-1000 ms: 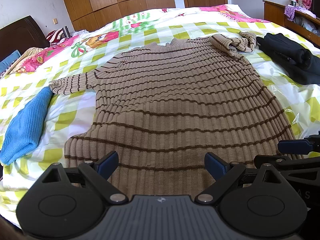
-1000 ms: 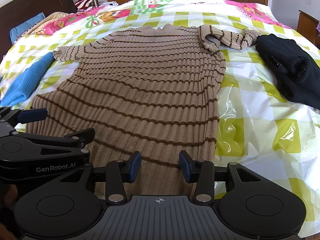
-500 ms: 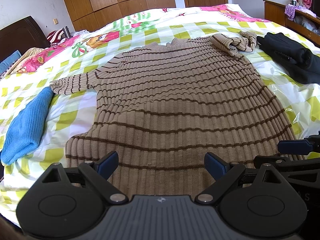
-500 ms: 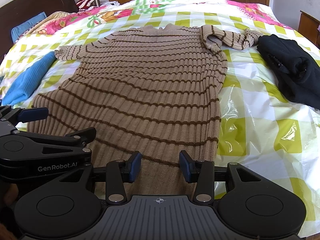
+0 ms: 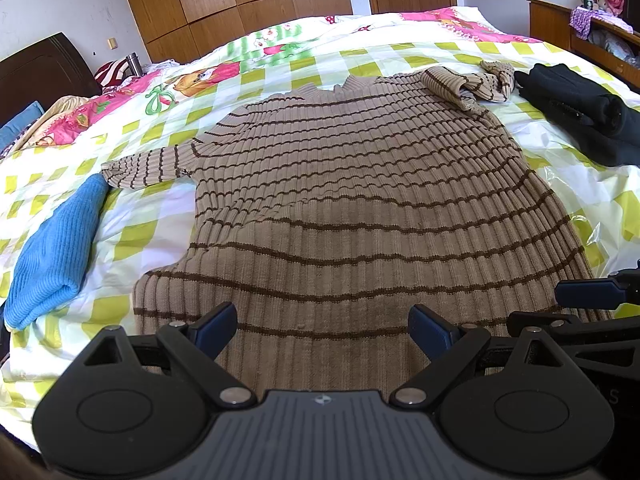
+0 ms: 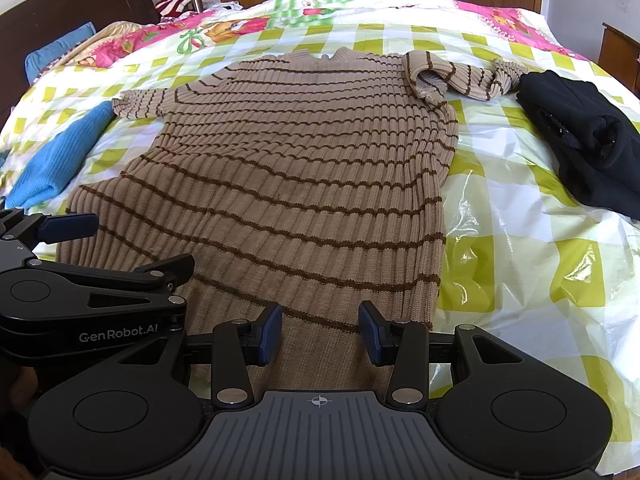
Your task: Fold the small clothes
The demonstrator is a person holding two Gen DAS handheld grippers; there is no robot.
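Note:
A tan ribbed sweater with thin brown stripes (image 5: 360,208) (image 6: 296,184) lies spread flat on the bed, hem toward me. Its left sleeve (image 5: 144,168) sticks out sideways. The right sleeve (image 5: 468,84) (image 6: 452,74) is bunched up near the shoulder. My left gripper (image 5: 322,330) hangs open over the hem's left half, nothing between its pads. My right gripper (image 6: 320,332) stands open over the hem's right part, just inside the side edge, also holding nothing. Both grippers sit side by side; one of the left gripper's fingers (image 6: 68,225) shows in the right wrist view.
A folded blue knit (image 5: 56,248) (image 6: 60,156) lies left of the sweater. A black garment (image 5: 588,116) (image 6: 580,136) lies to its right. The bed has a yellow-green checked cover (image 6: 520,240) under shiny plastic. Wooden wardrobes and a door stand beyond; a dark headboard is at far left.

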